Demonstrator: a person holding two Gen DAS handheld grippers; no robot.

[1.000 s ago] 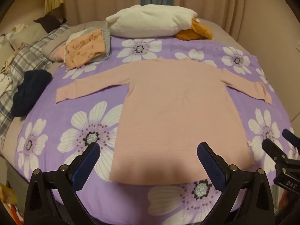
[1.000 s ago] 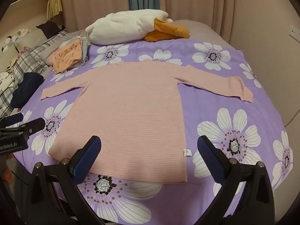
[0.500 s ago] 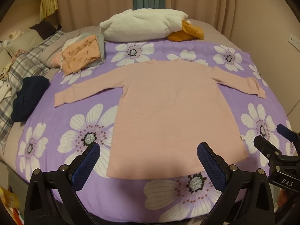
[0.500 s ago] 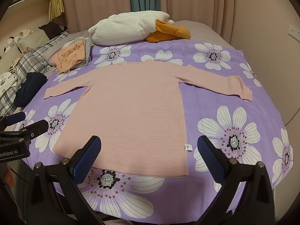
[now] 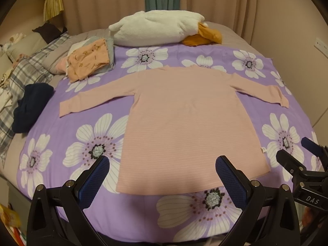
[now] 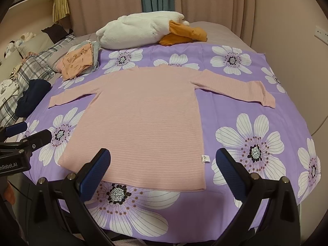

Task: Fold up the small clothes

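A pink long-sleeved knit top (image 5: pixel 184 119) lies flat on the purple flowered sheet (image 5: pixel 61 135), hem toward me, both sleeves spread out to the sides. It also shows in the right wrist view (image 6: pixel 143 119), with a small white tag (image 6: pixel 205 158) at its right hem side. My left gripper (image 5: pixel 162 176) is open and empty, held above the hem. My right gripper (image 6: pixel 163 170) is open and empty, near the hem's right part. The right gripper shows at the right edge of the left wrist view (image 5: pixel 303 164).
A pile of folded clothes with an orange piece on top (image 5: pixel 88 61) sits at the back left. A white plush cushion (image 5: pixel 155 28) and an orange cloth (image 5: pixel 205 37) lie at the back. A dark navy garment (image 5: pixel 30 106) lies at the left. A wall stands on the right.
Both grippers have drawn back and risen a little, so the top looks smaller and more of the sheet's near edge shows. The top has not moved.
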